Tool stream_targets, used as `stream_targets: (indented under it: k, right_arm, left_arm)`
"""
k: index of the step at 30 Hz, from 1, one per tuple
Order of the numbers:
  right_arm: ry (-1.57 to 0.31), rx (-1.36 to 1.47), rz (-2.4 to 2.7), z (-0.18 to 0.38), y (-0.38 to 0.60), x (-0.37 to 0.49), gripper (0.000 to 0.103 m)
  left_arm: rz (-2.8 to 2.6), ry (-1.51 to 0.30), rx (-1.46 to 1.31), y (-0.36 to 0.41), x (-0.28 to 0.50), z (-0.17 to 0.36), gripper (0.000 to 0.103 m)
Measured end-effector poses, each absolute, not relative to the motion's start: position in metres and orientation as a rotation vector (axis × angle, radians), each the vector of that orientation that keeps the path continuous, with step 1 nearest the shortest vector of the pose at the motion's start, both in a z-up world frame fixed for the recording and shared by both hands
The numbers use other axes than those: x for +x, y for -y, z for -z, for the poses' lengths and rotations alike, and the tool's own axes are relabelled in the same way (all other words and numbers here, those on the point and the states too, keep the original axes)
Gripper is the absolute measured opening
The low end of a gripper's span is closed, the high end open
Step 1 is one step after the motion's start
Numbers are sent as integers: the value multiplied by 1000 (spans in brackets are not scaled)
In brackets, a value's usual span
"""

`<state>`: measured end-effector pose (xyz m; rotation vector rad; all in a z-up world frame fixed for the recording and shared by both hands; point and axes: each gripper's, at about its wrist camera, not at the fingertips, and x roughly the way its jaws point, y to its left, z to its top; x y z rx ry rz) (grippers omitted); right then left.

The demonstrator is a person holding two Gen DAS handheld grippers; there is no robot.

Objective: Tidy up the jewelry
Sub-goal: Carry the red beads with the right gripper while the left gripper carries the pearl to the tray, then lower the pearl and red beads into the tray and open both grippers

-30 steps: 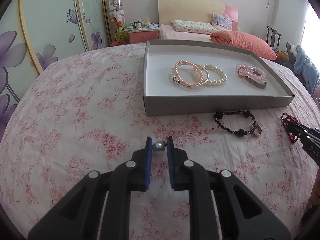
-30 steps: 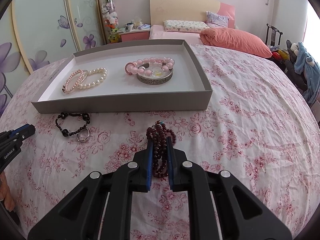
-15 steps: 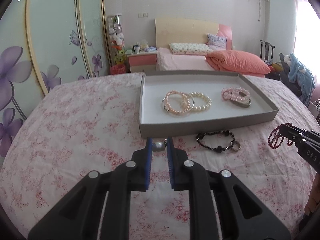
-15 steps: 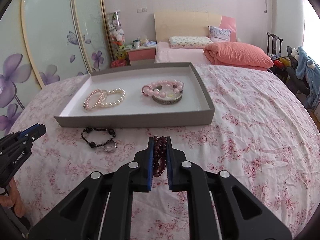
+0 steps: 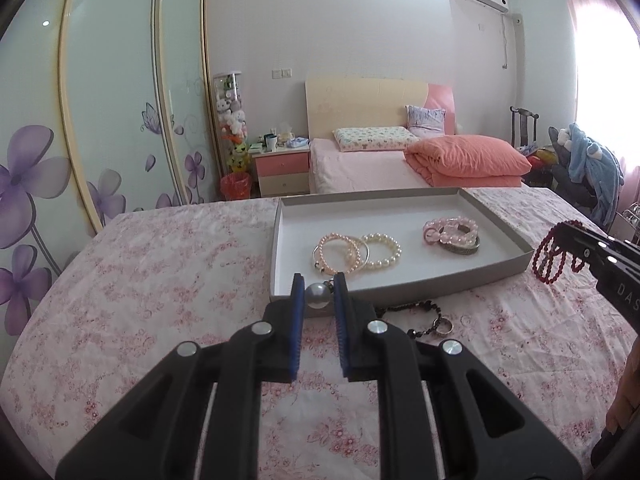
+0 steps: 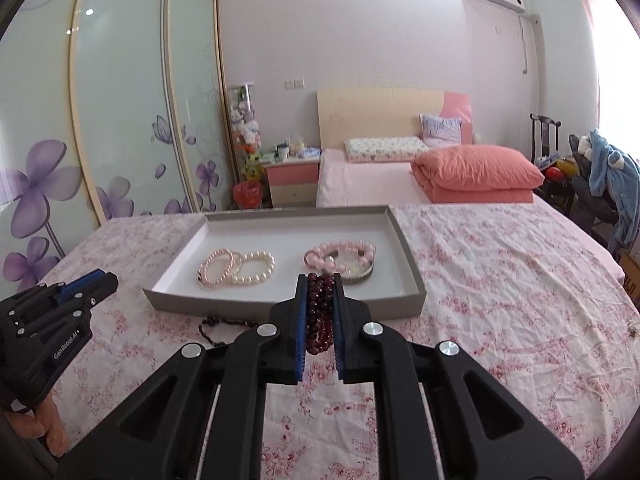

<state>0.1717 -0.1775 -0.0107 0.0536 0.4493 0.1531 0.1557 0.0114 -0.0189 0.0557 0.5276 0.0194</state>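
Both grippers had risen off the bed toward the tray (image 5: 400,294): left gripper (image 5: 319,294) jaws pinching the pearl (image 5: 318,295), right gripper (image 6: 320,294) jaws clamping the dark red bracelet (image 6: 320,312), ready for placing inside.

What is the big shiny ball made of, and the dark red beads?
The ball in the left gripper looks like a pearl, maybe imitation: silvery-grey, smooth, glossy highlight. The dark red beads in the right gripper look like polished stone or glass: translucent, shiny.

black bead bracelet (image 6: 224,326) half behind hand-held gripper (image 6: 320,312)
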Motion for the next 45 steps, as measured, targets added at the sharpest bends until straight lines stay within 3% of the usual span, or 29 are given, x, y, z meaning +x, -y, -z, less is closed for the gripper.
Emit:
stream_targets:
  k: [24,45]
  right_arm:
    - [-288,48,-165,-23,168,174,12]
    - [-371,78,-191,-10,155,260,12]
  left_arm:
    - [2,-411,73,2,164,-10,15]
    - [18,-438,54,2,250,-3,15]
